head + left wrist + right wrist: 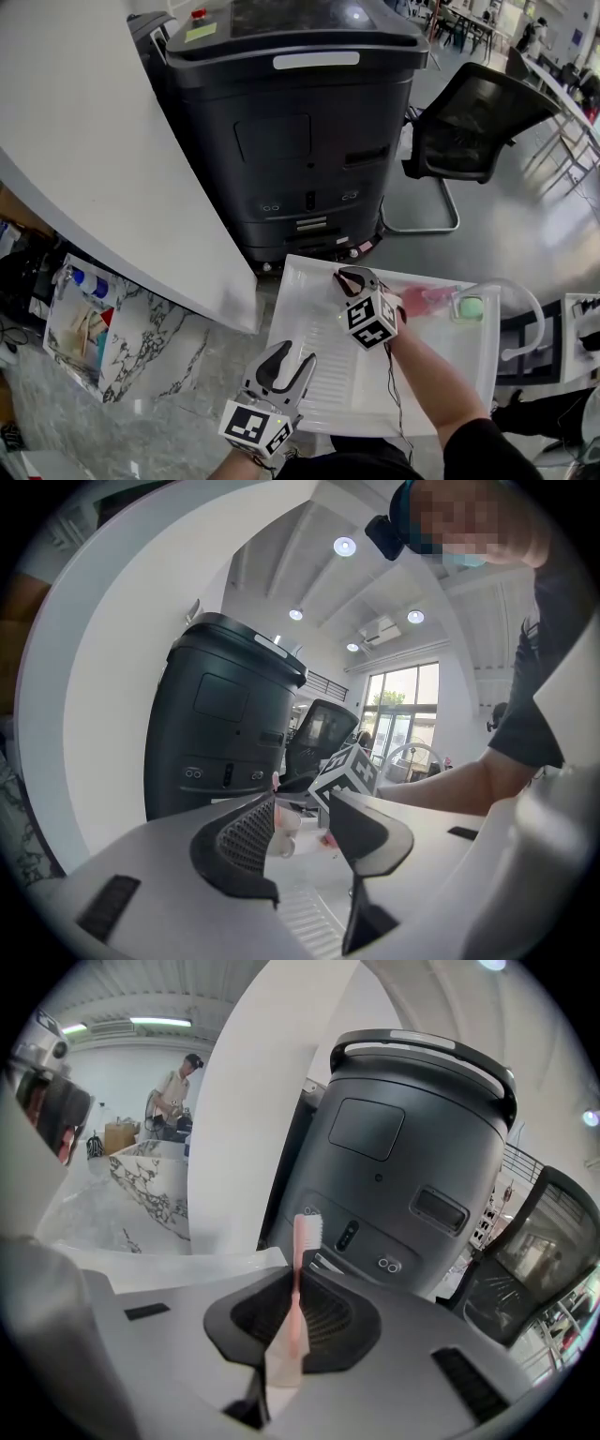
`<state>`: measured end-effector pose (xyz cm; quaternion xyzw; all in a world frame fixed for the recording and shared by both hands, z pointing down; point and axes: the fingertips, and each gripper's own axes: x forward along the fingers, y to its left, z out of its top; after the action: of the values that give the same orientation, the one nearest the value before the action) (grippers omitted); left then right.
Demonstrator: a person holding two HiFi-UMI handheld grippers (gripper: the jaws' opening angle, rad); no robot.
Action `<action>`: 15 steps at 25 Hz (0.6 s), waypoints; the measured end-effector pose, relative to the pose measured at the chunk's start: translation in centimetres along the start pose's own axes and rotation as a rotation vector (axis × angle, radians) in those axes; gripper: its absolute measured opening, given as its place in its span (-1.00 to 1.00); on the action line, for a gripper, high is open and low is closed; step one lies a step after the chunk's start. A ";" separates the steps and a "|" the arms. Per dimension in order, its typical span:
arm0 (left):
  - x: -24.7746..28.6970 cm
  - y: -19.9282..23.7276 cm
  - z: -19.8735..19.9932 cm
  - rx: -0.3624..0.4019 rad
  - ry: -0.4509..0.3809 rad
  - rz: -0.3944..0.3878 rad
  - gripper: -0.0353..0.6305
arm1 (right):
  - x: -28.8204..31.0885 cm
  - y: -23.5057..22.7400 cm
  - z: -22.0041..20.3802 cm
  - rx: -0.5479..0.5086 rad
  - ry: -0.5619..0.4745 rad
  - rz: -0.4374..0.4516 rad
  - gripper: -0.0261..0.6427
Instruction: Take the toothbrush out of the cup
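Right gripper view: my right gripper (298,1279) is clenched on the pink toothbrush (306,1232). The pads pinch the shaft just under the bristle head, which stands upright above the jaws. The lower handle runs down out of sight behind the pads.

Left gripper view: my left gripper (302,804) is released, jaws apart with nothing pressed between them. Beyond it, on the far part of the white tray (300,913), sits a pale cup (282,825). A pink tip shows just above the cup, so I judge the brush not yet clear of it.

Head view: the right tool hangs over the tray's far side and the left sits at its near left corner. The cup is hidden here.

Assessment: the brush is light, stiff, smooth plastic, apt to swivel in a narrow pinch. The hold below the head looks sound. The cup looks light and may ride up or tip, so the free tool could steady it.
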<state>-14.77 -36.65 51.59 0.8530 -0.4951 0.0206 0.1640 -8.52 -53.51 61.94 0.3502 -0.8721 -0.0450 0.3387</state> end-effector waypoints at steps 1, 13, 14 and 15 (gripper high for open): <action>-0.2 -0.1 0.1 0.003 -0.002 -0.001 -0.29 | -0.3 -0.1 0.3 0.009 -0.010 -0.008 -0.81; -4.1 -2.5 1.4 0.027 -0.041 -0.016 -0.29 | -5.9 -0.8 3.6 0.045 -0.110 -0.098 -0.81; -4.6 -2.8 1.5 0.031 -0.045 -0.018 -0.29 | -6.5 -0.7 3.8 0.046 -0.118 -0.107 -0.81; -5.1 -3.0 1.6 0.033 -0.049 -0.020 -0.29 | -7.3 -0.5 4.1 0.049 -0.126 -0.116 -0.81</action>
<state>-14.99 -31.44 48.33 0.8606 -0.4902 0.0062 0.1379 -6.94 -49.89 54.58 0.4048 -0.8708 -0.0650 0.2712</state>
